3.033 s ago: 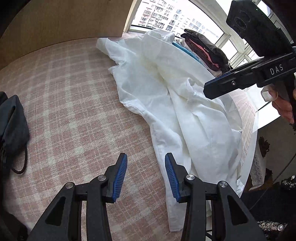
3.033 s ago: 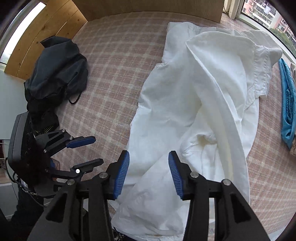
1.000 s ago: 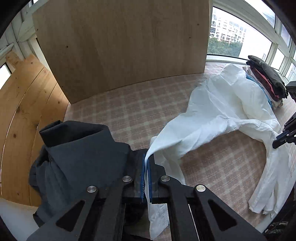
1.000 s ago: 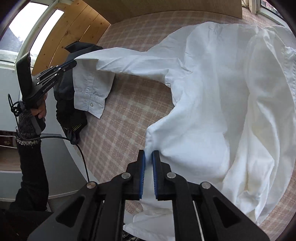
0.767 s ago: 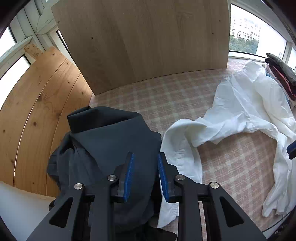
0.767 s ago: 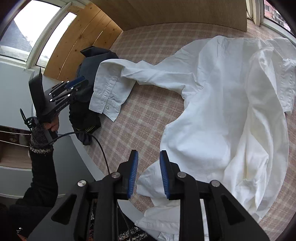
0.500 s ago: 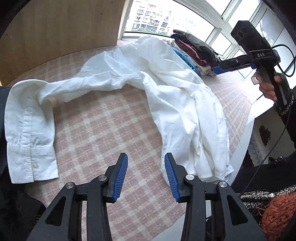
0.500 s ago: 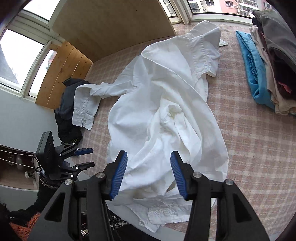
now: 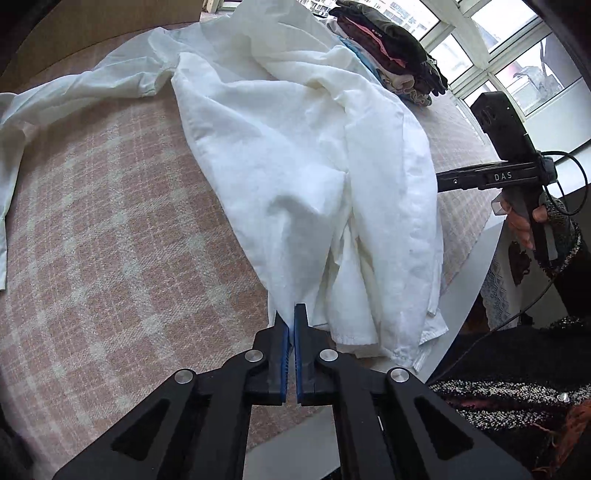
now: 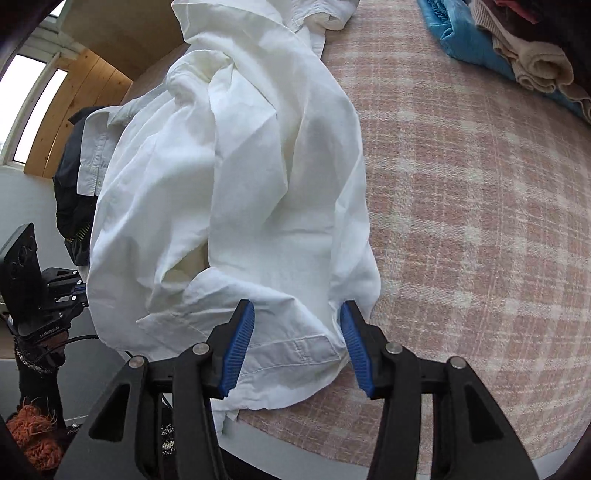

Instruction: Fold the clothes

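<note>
Now both grippers work a crumpled white shirt (image 9: 303, 155) on the pink plaid table (image 9: 110, 229).

Left gripper (image 9: 291, 325), open half a second ago, pinches its hem; right gripper (image 10: 297, 328) straddles another hem edge, spread wide. Shirt's far sleeve runs out of frame.

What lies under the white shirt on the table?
Under the white shirt the pink checked tablecloth shows around its edges. A dark garment lies under its sleeve cuff. Anything beneath the bunched middle is covered.

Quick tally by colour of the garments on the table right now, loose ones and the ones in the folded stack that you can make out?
White: 1, the white shirt
Dark, loose: 1, the dark garment
Blue: 1, the folded blue piece
Beige: 1, the folded beige knit
Black: 1, the top of the stack
Total: 5; stack partly hidden.
</note>
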